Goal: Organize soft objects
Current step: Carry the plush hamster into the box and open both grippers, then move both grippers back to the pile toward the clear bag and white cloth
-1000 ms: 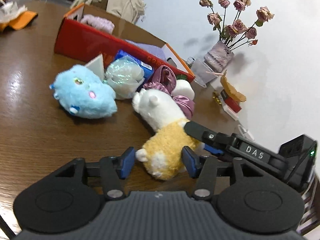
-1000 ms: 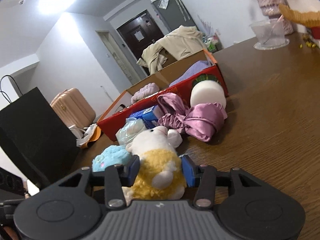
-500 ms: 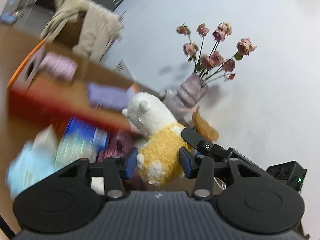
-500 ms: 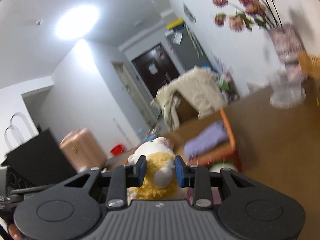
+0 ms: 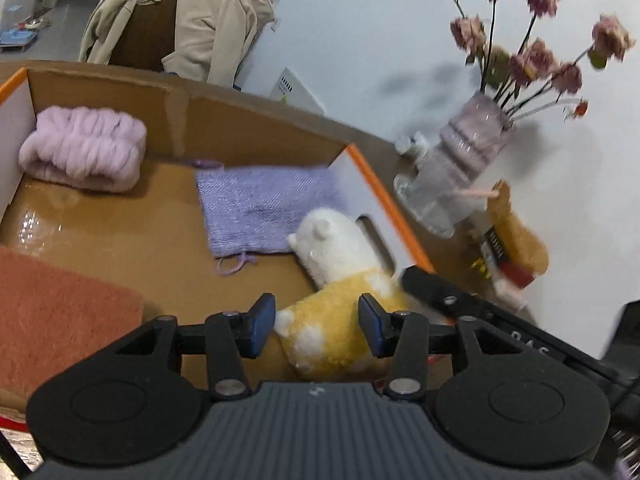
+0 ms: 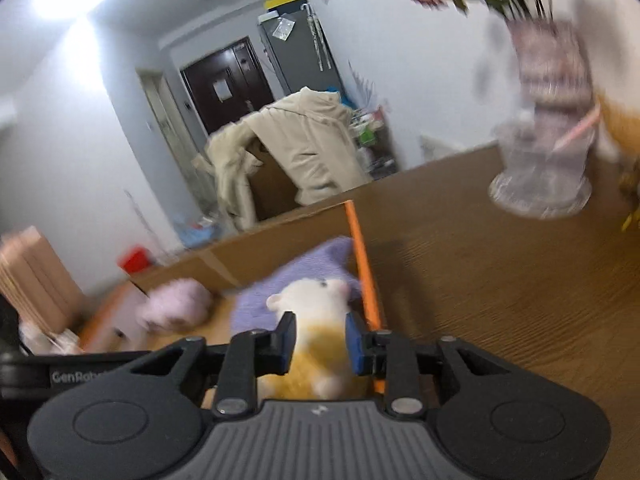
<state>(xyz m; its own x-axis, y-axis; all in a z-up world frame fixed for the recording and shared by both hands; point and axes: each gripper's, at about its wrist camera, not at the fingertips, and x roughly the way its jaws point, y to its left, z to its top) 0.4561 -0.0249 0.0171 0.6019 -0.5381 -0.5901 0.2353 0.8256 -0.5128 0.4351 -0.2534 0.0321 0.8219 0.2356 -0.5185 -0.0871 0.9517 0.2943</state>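
Note:
A white and yellow plush toy (image 5: 340, 280) hangs inside the right end of the cardboard box (image 5: 256, 120), over its floor. My right gripper (image 6: 320, 340) is shut on the plush toy (image 6: 320, 320) and holds it there. My left gripper (image 5: 318, 324) is open, its fingers on either side of the toy's yellow body with gaps showing. In the box lie a pink fluffy roll (image 5: 84, 148), a lilac knit cloth (image 5: 264, 208) and a reddish towel (image 5: 52, 312).
A glass vase of dried pink roses (image 5: 472, 160) stands on the brown table (image 6: 500, 280) right of the box. Small packets and a brown item (image 5: 516, 248) lie beside it. A chair with a beige coat (image 5: 192, 16) stands behind the box.
The plush toy was lifted off the table by my right gripper and carried over into the box's right end. Both grippers moved with it; the blue plush and the other loose items have left view.

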